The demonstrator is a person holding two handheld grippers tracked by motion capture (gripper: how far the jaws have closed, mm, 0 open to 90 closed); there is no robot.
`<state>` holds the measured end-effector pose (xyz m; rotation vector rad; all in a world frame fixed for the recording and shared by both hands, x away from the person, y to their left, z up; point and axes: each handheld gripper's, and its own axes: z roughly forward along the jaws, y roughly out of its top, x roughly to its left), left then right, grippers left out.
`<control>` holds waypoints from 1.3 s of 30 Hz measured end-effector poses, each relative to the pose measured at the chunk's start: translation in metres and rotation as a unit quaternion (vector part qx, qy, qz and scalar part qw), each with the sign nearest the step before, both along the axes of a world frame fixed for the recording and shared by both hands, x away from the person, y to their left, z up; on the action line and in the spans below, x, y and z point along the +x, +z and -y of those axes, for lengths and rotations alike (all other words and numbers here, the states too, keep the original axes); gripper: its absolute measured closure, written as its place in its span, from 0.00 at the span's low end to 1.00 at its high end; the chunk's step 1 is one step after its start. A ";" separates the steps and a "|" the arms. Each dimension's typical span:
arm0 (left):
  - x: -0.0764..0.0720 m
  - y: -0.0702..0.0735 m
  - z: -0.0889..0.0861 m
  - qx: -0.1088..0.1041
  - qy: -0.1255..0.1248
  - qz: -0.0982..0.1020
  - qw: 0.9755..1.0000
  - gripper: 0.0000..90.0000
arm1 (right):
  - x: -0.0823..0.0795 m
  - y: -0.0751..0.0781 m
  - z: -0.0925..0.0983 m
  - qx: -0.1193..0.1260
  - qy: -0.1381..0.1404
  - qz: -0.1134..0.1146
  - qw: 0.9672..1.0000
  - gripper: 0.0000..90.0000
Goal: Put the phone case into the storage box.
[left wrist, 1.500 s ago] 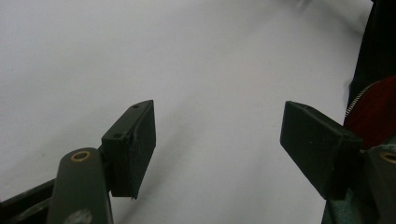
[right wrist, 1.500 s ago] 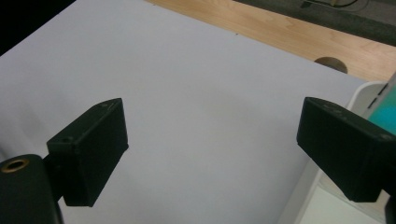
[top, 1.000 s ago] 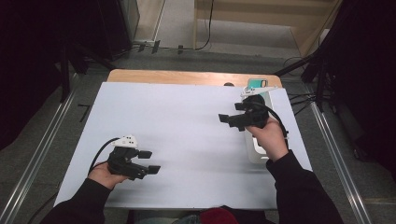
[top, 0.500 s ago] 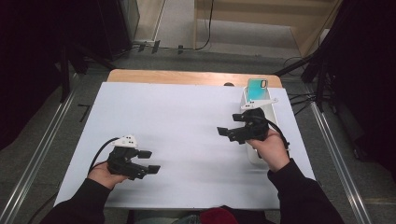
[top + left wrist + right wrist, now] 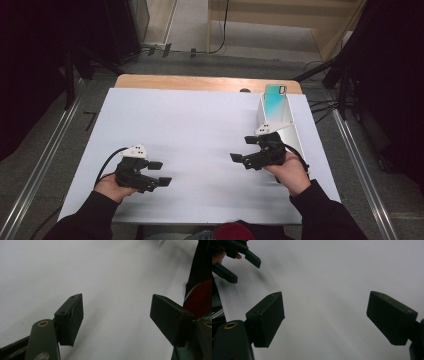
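While both claws stand apart and empty, the right claw (image 5: 239,159) risks knocking the phone (image 5: 275,102) at its one o'clock off the white box (image 5: 292,135); the left claw (image 5: 159,172) idles.

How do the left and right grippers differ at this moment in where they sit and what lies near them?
The left gripper sits low at the near left of the white table, with bare surface around it; the right gripper is at the right side, just in front of the white box and the teal phone case. The left one's cable loops to its left; the right hand's cable runs under the wrist. Both have open jaws with nothing between them, pointing toward the table's middle.
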<state>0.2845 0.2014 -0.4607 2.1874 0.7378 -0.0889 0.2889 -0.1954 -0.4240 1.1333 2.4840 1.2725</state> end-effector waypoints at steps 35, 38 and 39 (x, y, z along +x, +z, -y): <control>-0.001 0.000 0.001 -0.001 0.000 0.000 1.000 0.30 | -0.054 -0.036 0.015 -0.022 0.047 0.003 0.999 0.15; 0.000 0.000 0.001 0.000 0.000 0.000 1.000 0.30 | -0.057 -0.038 0.016 -0.024 0.054 0.008 0.998 0.15; -0.001 0.000 0.001 0.000 -0.001 0.000 1.000 0.30 | -0.059 -0.038 0.016 -0.023 0.055 0.009 0.998 0.15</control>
